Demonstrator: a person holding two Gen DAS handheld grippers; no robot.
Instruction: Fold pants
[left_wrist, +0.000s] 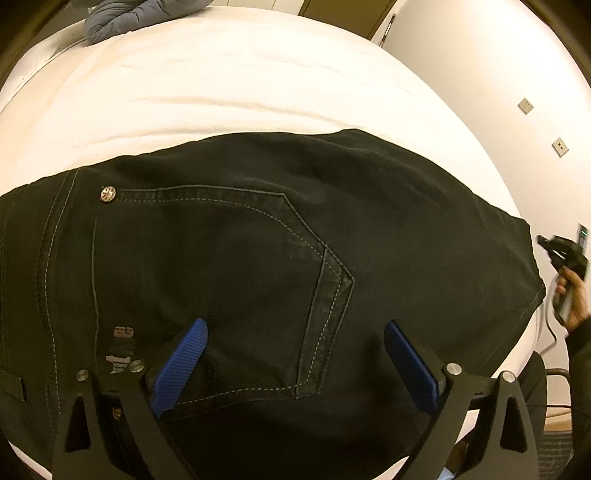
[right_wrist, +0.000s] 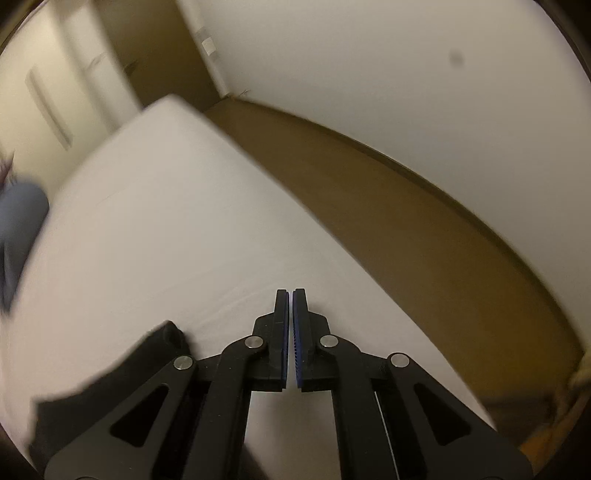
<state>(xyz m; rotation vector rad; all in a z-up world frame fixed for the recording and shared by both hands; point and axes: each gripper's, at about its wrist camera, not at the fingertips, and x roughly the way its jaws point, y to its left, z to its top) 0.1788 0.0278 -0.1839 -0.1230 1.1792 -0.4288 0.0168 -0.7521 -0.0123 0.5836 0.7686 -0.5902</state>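
Note:
Black pants lie folded on the white bed, back pocket up with a metal rivet near the waistband. My left gripper hovers over the pocket, open wide, its blue pads apart with only cloth beneath them. In the left wrist view my right gripper shows at the pants' right edge, held in a person's hand. In the right wrist view my right gripper is shut with nothing between its pads, above bare sheet. A corner of the black pants lies at its lower left.
A blue-grey garment lies at the bed's far end, also the blue-grey garment at the left. The bed's right edge drops to a brown floor along a white wall. Wall sockets sit to the right.

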